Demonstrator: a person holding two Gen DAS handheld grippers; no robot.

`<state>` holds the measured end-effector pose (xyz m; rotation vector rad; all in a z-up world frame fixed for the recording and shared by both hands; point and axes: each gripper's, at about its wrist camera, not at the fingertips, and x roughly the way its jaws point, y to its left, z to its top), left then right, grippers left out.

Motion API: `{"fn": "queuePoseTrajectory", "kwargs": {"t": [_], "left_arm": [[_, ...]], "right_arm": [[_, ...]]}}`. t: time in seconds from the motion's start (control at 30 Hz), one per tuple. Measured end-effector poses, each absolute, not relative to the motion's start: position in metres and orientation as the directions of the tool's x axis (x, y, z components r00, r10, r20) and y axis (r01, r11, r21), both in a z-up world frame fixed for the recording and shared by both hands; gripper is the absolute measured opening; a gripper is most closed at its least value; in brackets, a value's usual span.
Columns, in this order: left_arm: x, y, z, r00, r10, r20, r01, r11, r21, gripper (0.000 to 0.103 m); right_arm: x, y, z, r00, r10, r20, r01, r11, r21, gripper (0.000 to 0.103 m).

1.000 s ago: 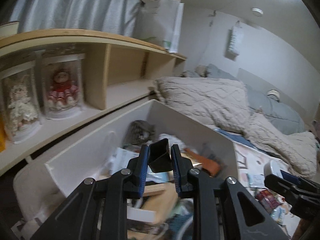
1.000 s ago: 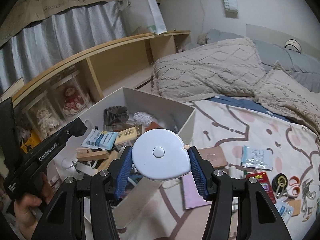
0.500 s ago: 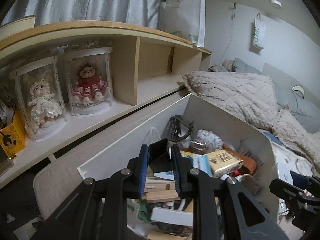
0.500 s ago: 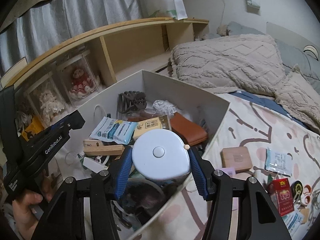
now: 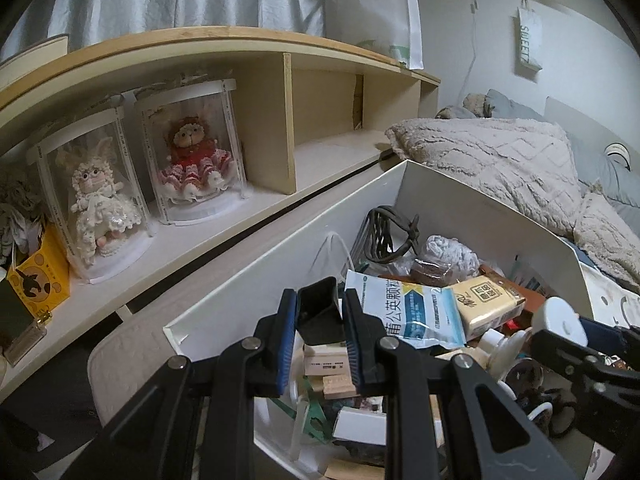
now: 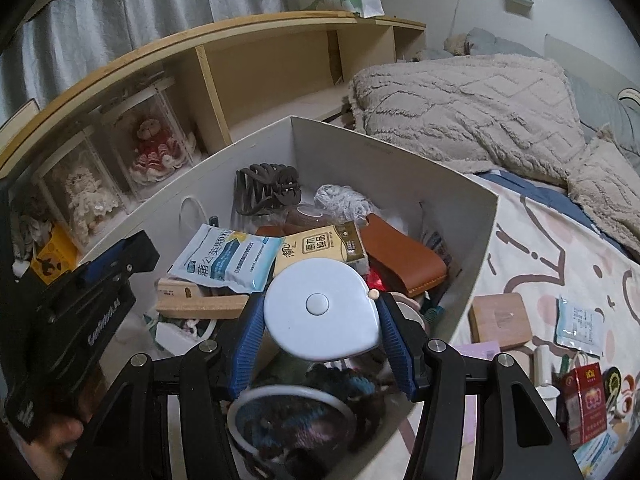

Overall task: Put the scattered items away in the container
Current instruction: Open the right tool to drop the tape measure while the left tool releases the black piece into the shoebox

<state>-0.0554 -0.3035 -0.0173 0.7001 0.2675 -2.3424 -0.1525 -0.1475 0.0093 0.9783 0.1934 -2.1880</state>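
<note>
The white box [image 6: 360,152] stands on the bed, crammed with packets, a hair claw, a brown pouch and wooden pieces. My right gripper [image 6: 320,306] is shut on a white round tape measure [image 6: 304,332] and hangs over the box's near half. The left wrist view shows that tape measure [image 5: 560,320] at the right edge. My left gripper [image 5: 320,300] is shut on a small black plastic piece [image 5: 320,314], above the box wall [image 5: 460,200] at its shelf-side corner. A wooden block [image 6: 500,322], a sachet [image 6: 580,326] and a red pack [image 6: 586,404] lie loose on the sheet.
A wooden shelf [image 5: 240,44] runs behind the box, with two dolls in clear cases [image 5: 192,152] and a yellow box [image 5: 40,276]. A beige knitted blanket [image 6: 480,112] is piled past the box. A hand [image 6: 60,436] grips the left tool's handle.
Both grippers have come in lower over the box. The right one moved from above the sheet beside the box to above its contents. Both grips are unchanged.
</note>
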Motion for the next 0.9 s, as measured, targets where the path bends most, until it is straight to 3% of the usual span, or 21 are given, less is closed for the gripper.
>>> {"fn": "queuePoseTrajectory", "kwargs": {"t": [0.3,0.53,0.9], "left_arm": [[-0.057,-0.304,-0.018,-0.622,-0.549,-0.559,0.662,-0.749,0.000,0.023],[-0.061,-0.298,-0.019,-0.634,-0.532,-0.561,0.643,-0.766,0.000,0.036],[-0.060,-0.297,-0.019,-0.639,-0.526,-0.562,0.639,-0.769,-0.007,0.037]], "right_arm": [[-0.157,-0.161,-0.001,-0.416,-0.555,-0.720,0.675,-0.719,0.165,0.057],[-0.158,-0.162,-0.005,-0.408,-0.554,-0.725,0.672,-0.720,0.172,0.057],[-0.156,-0.159,-0.006,-0.390,-0.562,-0.730,0.672,-0.716,0.192,0.057]]}}
